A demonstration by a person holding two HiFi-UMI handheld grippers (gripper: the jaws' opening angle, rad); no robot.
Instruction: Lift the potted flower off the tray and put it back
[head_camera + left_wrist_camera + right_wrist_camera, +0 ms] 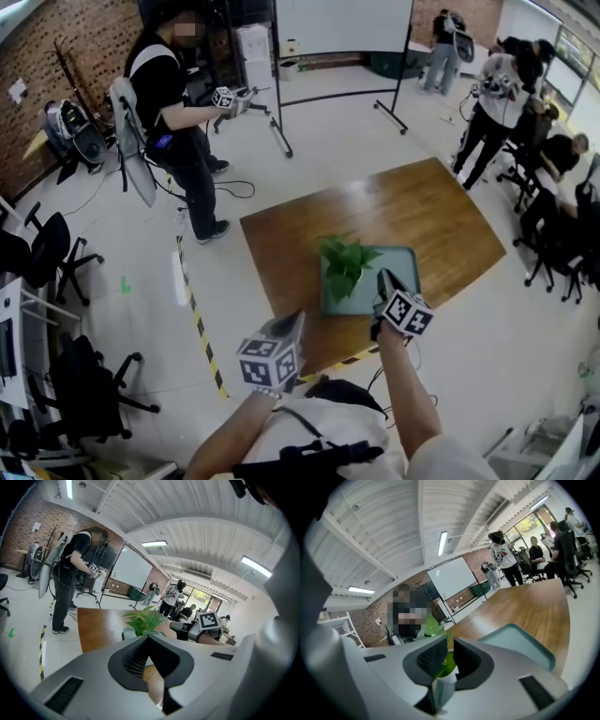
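Observation:
The potted flower (pixel 345 262), green leaves in a white pot, is over the left part of a pale green tray (pixel 398 258) on the brown wooden table (pixel 422 206). My right gripper (pixel 382 277) reaches the plant from its right side. In the right gripper view the white pot (pixel 443 686) and a leaf sit between the jaws, which are shut on it, with the tray (pixel 520 641) lower and to the right. My left gripper (pixel 297 321) hovers at the table's near edge, left of the tray, shut and empty. Its own view shows the plant (pixel 146 620) ahead.
A person (pixel 173 103) with grippers stands on the floor beyond the table's left side. Yellow-black tape (pixel 199 323) runs along the floor to the left. Office chairs (pixel 56 258) stand at far left, more people and chairs at the right (pixel 553 216), and a whiteboard (pixel 342 28) at the back.

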